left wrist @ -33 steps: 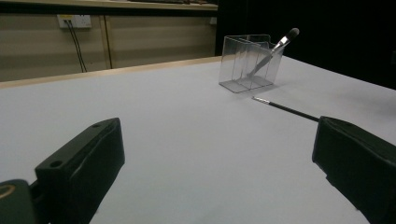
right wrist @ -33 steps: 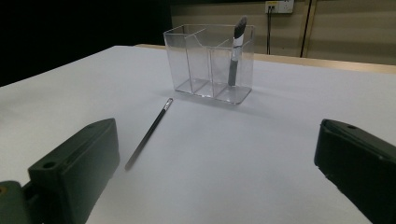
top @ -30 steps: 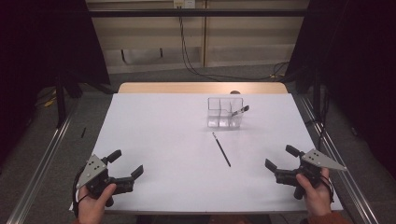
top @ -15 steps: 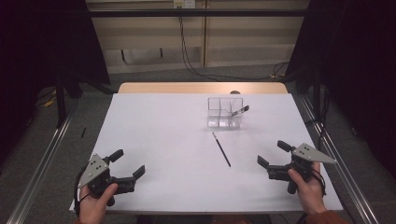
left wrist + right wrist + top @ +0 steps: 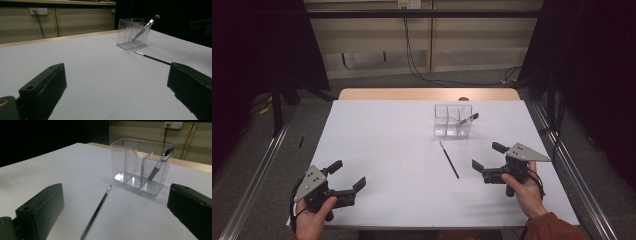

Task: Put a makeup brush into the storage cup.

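Observation:
A clear plastic organizer [image 5: 453,120] with compartments stands at the middle back of the white table [image 5: 382,150]. One makeup brush [image 5: 468,119] leans inside its right compartment, head up [image 5: 147,24] [image 5: 160,165]. A thin dark brush [image 5: 449,160] lies flat in front of the organizer [image 5: 152,58] [image 5: 96,211]. My right gripper [image 5: 488,156] is open, just right of the lying brush, jaws pointing toward it. Near the front left corner my left gripper [image 5: 347,175] hovers open, with nothing between its jaws.
The table's wooden back edge [image 5: 427,94] runs behind the white sheet. Metal rails [image 5: 257,175] flank both sides of the table. Cables [image 5: 412,55] hang along the far wall. The organizer [image 5: 140,167] has several compartments.
My right gripper has moved left and slightly forward, toward the lying brush. The left gripper has barely shifted.

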`<action>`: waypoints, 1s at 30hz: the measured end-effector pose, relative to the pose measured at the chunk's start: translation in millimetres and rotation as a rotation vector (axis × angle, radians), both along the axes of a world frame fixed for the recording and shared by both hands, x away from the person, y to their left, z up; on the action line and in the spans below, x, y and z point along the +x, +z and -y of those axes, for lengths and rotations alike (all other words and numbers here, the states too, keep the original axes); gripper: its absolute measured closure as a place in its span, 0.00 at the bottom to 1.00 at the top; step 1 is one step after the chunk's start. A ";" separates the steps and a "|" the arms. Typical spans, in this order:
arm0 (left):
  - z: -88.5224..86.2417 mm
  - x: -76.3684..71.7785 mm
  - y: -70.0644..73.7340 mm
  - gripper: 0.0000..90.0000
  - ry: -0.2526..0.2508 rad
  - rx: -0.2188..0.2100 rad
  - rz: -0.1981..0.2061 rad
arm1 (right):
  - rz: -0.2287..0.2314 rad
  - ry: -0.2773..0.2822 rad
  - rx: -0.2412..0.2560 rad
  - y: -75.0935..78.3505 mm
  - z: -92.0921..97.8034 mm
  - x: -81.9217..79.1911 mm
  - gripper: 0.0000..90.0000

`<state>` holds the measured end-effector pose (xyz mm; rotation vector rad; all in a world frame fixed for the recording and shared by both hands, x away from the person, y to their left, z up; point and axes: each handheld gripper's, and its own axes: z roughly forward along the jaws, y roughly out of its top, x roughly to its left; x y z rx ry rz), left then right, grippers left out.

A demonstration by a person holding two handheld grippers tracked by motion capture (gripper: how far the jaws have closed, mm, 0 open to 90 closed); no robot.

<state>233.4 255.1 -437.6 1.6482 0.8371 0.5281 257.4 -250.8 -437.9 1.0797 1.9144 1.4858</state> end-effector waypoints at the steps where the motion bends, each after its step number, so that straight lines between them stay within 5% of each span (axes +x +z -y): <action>1: 0.2 -0.1 0.1 0.03 0.002 0.001 -0.001 | 0.002 0.000 -0.004 0.4 -2.1 1.7 0.00; 16: 0.5 1.8 1.2 0.03 0.007 -0.003 0.006 | -0.025 0.025 -0.038 4.9 -26.3 35.7 0.02; 23: 1.0 3.4 0.7 0.03 0.003 0.003 0.005 | -0.081 0.061 -0.034 6.7 -35.8 51.1 0.04; 30: 1.5 3.6 0.7 0.03 0.005 0.001 0.002 | -0.108 0.090 -0.101 9.3 -45.9 61.6 0.05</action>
